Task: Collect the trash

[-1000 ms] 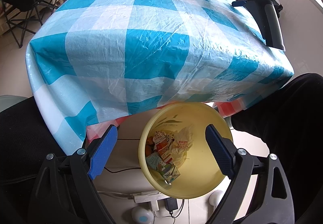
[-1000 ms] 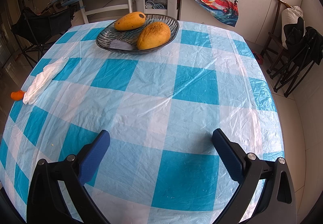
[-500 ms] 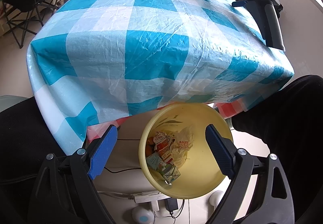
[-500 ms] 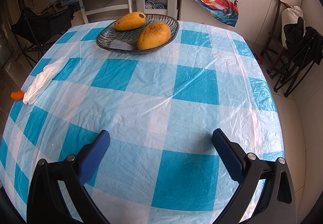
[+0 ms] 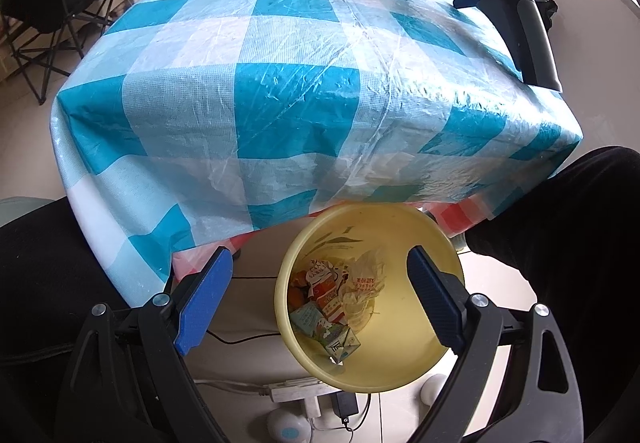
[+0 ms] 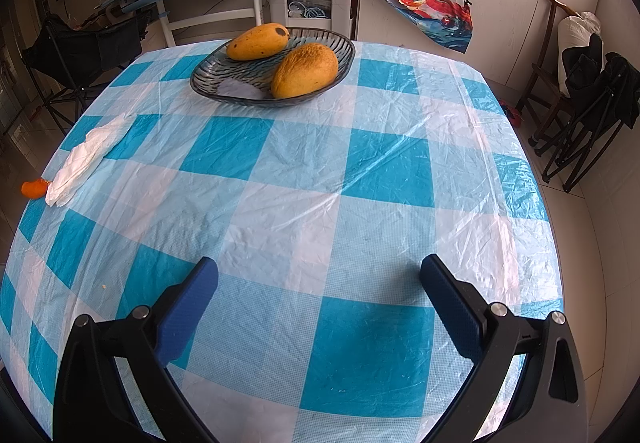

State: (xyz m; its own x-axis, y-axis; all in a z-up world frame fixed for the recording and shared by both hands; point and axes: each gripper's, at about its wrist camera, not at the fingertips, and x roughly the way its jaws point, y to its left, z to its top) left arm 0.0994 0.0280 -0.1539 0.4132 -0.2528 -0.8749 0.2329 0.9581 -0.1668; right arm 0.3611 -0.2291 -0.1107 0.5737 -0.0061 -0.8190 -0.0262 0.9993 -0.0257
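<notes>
Both the left gripper (image 5: 320, 295) over the yellow bin (image 5: 416, 359) of wrappers (image 5: 332, 299) at lower centre and the right gripper (image 6: 320, 291) are spread wide and empty, so the flimsy white tissue (image 6: 86, 159) at the table's left edge could easily slide off if nudged.

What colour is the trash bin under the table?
Pale yellow; the trash bin shows best in the left wrist view.

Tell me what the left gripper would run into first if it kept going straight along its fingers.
Most likely the trash in the yellow bin: the open left gripper points down into it, and the crumpled wrappers sit between its fingertips. Depth is unclear, so the bin's inner wall could come first.
</notes>
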